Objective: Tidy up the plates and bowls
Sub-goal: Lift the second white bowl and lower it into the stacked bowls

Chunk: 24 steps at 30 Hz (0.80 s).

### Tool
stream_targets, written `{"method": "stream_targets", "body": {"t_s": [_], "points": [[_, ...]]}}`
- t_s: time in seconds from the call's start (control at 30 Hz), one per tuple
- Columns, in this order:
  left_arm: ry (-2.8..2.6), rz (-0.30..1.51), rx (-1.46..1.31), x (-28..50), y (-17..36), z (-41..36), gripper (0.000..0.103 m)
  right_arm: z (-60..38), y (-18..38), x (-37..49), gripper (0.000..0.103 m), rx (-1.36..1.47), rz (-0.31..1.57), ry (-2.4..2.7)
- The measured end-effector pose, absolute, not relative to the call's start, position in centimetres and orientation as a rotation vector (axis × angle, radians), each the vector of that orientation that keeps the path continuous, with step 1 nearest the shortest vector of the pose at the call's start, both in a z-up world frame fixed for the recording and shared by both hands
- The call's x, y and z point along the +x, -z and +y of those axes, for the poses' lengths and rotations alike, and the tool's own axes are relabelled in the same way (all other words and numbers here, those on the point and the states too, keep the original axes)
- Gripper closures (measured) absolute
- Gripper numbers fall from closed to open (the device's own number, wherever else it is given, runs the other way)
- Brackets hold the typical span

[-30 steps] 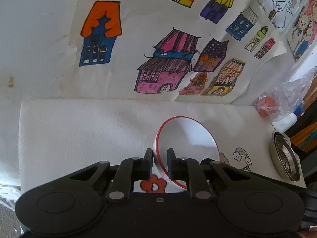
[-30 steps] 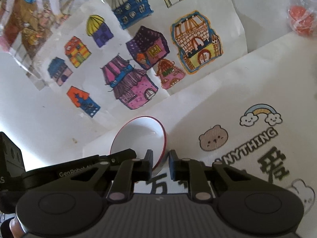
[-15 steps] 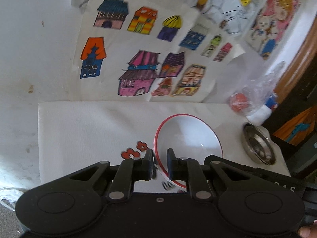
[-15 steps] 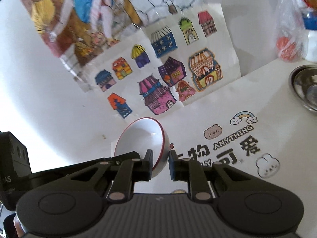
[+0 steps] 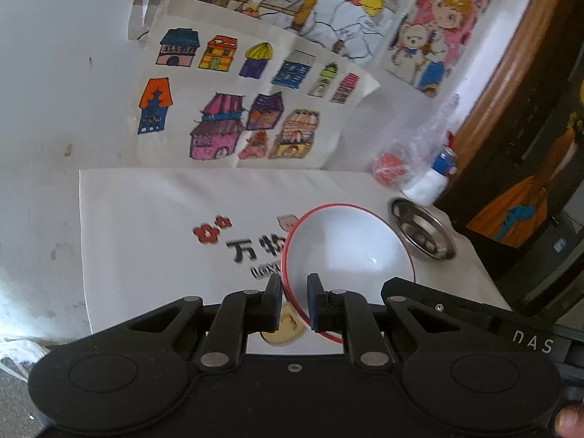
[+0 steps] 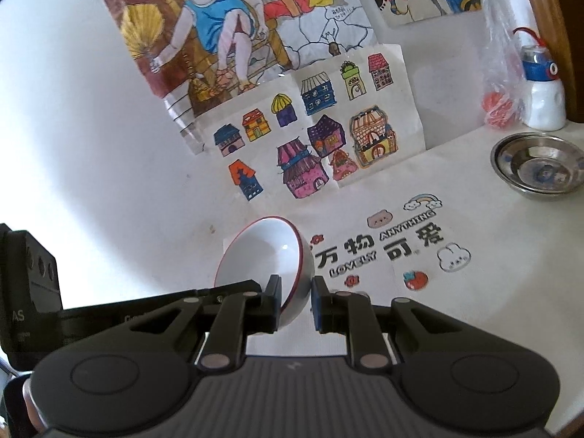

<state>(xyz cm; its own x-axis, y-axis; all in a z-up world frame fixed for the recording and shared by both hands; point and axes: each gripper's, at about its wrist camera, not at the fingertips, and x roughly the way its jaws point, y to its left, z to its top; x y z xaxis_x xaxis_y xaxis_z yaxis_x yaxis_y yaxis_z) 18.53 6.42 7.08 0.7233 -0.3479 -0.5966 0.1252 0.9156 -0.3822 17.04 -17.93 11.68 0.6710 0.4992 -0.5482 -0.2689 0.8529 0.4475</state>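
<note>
A white bowl with a red rim (image 5: 346,252) hangs tilted above the printed white table cloth (image 5: 146,237), held from two sides. My left gripper (image 5: 295,292) is shut on the bowl's left rim, one finger inside and one outside. In the right wrist view the same bowl (image 6: 266,255) leans to the left, and my right gripper (image 6: 296,299) is shut on its right wall. Each gripper's black body shows at the edge of the other's view.
A shallow steel dish (image 6: 536,168) sits at the table's right end (image 5: 423,233). Behind it stand a white bottle (image 6: 544,98) and a clear bag with a red ball (image 6: 498,109). Children's drawings (image 5: 255,109) cover the wall behind.
Both grippers have risen and drawn back with the bowl held between them. More of the cloth's print, the steel dish and the wall drawings have come into view.
</note>
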Motion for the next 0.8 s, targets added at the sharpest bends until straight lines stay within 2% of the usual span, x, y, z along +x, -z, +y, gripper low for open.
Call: {"method": "stream_targets", "body": {"t_s": [0.4,0.8], "points": [[0.31,0.727,-0.304,12.5,-6.6,6.0,0.088,-18.0,-10.1,11.1,0.082,0.308,0.779,-0.471],[0.337,0.787,-0.321,9.5,-3.7,5.6,0.088,-18.7,-7.7,9.1,0.082,0.299,0.854,-0.471]]}}
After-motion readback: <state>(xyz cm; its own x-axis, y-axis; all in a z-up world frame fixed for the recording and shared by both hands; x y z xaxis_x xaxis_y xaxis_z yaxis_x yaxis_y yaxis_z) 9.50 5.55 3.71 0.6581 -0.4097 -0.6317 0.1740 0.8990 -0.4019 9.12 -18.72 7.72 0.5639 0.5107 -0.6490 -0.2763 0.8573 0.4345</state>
